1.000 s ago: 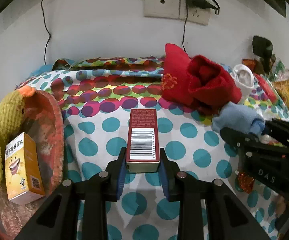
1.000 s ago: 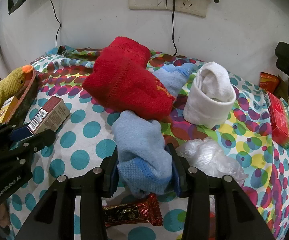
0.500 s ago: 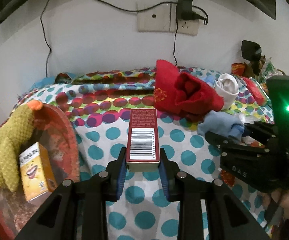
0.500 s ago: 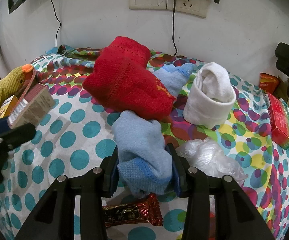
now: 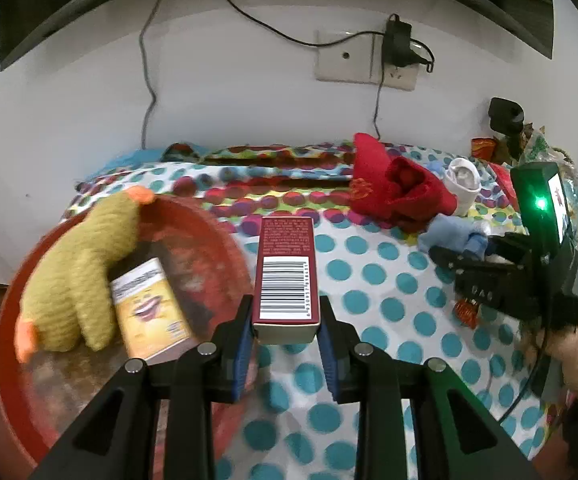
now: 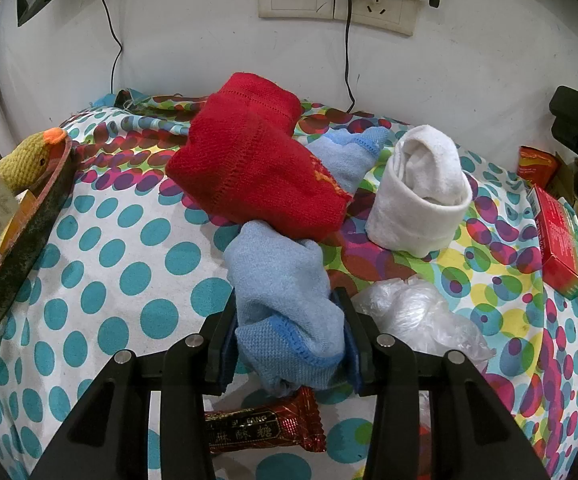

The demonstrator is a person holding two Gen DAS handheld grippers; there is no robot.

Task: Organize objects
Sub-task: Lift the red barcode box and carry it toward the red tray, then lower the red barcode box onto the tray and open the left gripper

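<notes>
My left gripper (image 5: 285,334) is clamped on a dark red box (image 5: 286,276), barcode up, held over the dotted cloth (image 5: 369,304) just beside the red tray (image 5: 9,320) at the cloth's left edge — a plush duck (image 5: 77,276) and a yellow box (image 5: 149,312) lie in the tray. My right gripper (image 6: 289,344) is clamped on a blue sock (image 6: 285,304) near the cloth's middle, a red sock (image 6: 249,168) touching it behind, a white roll (image 6: 421,196) to the right, a candy wrapper (image 6: 265,428) below.
</notes>
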